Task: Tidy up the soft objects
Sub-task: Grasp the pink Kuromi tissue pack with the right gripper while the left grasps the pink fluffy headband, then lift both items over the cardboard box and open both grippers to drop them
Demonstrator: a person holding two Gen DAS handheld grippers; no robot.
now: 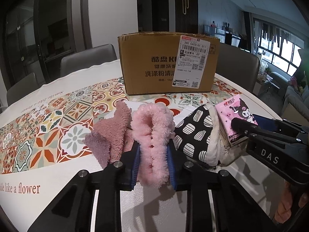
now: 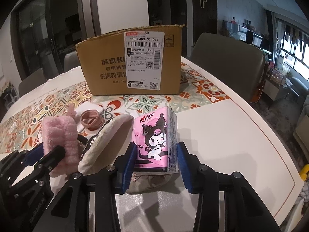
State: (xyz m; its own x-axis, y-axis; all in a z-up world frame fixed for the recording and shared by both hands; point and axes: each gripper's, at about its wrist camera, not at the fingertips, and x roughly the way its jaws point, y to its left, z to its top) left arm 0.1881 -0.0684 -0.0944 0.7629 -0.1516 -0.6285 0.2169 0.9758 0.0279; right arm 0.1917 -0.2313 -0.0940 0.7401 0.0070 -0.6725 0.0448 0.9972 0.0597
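My left gripper (image 1: 153,154) is shut on a pink fluffy cloth (image 1: 152,131), its blue pads squeezing the pile from both sides. A mauve towel (image 1: 112,133) lies just left of it, and a black-and-white patterned mitt (image 1: 193,133) with a cream lining just right. My right gripper (image 2: 155,158) is shut on a pink cartoon tissue pack (image 2: 154,141), which stands upright on the cream edge of the mitt (image 2: 108,141). The open cardboard box (image 1: 168,61) stands behind all of these. In the right wrist view the left gripper (image 2: 46,150) and the fluffy cloth (image 2: 59,135) appear at the left.
A ring of pinkish hair ties (image 2: 90,119) rests on a white pad (image 2: 87,106) in front of the box (image 2: 131,61). The white table (image 2: 222,135) carries a patterned tile runner (image 1: 58,119). Grey chairs (image 2: 227,58) stand behind it.
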